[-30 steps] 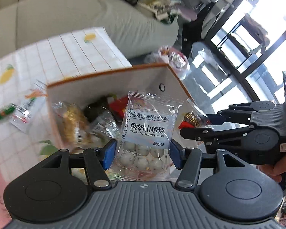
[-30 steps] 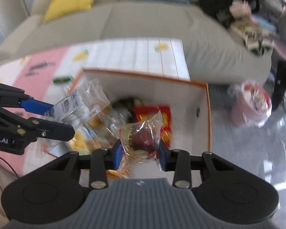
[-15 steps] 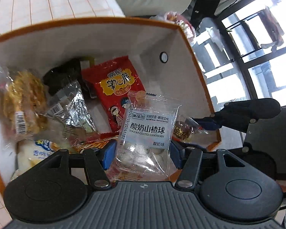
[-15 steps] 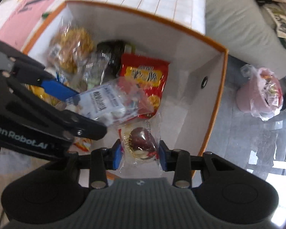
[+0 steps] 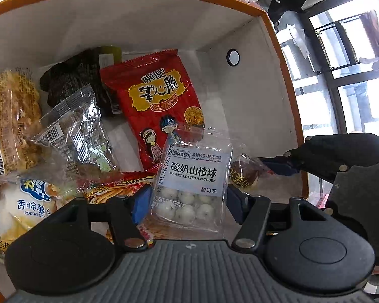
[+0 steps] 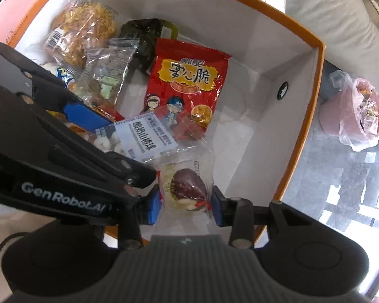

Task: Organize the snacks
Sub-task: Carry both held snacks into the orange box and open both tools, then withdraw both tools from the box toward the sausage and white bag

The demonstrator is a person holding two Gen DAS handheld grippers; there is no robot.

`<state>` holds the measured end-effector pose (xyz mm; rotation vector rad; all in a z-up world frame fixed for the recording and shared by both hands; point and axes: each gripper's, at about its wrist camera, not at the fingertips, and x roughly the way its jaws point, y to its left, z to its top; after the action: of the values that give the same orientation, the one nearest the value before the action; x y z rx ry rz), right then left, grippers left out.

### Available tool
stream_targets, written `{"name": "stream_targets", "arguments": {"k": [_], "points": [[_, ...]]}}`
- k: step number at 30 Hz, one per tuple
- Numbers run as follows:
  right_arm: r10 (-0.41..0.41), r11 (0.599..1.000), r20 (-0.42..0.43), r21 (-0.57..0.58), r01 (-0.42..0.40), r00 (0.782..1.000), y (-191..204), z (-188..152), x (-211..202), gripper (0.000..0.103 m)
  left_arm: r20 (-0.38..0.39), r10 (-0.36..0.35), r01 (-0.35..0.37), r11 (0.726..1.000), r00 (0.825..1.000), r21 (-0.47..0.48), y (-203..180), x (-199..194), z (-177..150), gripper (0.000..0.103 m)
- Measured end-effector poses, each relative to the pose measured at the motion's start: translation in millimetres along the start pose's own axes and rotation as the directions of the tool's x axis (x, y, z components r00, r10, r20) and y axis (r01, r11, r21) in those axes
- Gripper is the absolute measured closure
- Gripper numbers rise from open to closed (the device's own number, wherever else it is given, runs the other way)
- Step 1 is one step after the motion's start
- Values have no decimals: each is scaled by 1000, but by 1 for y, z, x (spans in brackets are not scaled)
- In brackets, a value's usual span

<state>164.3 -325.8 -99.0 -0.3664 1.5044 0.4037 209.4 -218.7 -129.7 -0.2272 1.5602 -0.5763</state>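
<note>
Daylight, bright | window (image 5: pixel 353 80) right of box (image 5: pixel 144 22) overexposed | wrapper glare | fisheye-bent edges | soft shadows inside box

We see grey sofa (image 6: pixel 341 22) beyond counter's far edge. Pink bin with clear plastic liner (image 6: pixel 353 118) on glossy grey floor (image 6: pixel 341 181), off counter's right edge. We note black-framed windows (image 5: pixel 346 58), bright outside.

The left gripper (image 5: pixel 187 202) grips a clear packet of yogurt-coated hawthorn balls (image 5: pixel 193 185) over the orange-rimmed box (image 5: pixel 144 22). Behind it lies a red snack bag (image 5: pixel 159 101); the right gripper (image 5: pixel 273 168), just beside, pinches a small dark wrapped sweet (image 5: pixel 242 175)
</note>
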Motion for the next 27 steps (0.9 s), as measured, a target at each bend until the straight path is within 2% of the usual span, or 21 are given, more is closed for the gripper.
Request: {"name": "stream_targets", "arguments": {"k": [5, 10, 19, 23, 27], "points": [[-7, 1000, -15, 1, 7, 1000, 1, 1, 0, 61, 15, 15, -15, 1000, 1000, 12, -4, -4, 0, 30], [-19, 1000, -26, 8, 19, 999, 4, 6, 6, 61, 53, -10, 9, 1000, 999, 14, -4, -17, -3, 27], [-43, 999, -34, 26, 44, 999, 6, 9, 10, 59, 157, 46, -60, 994, 987, 89, -9, -61, -19, 27], [-56, 998, -31, 26, 57, 998, 11, 10, 6, 45, 192, 73, -100, 986, 979, 132, -14, -81, -26, 27], [-66, 997, -21, 28, 67, 998, 18, 11, 0, 45, 223, 93, -129, 979, 970, 155, -14, -100, -36, 27]]}}
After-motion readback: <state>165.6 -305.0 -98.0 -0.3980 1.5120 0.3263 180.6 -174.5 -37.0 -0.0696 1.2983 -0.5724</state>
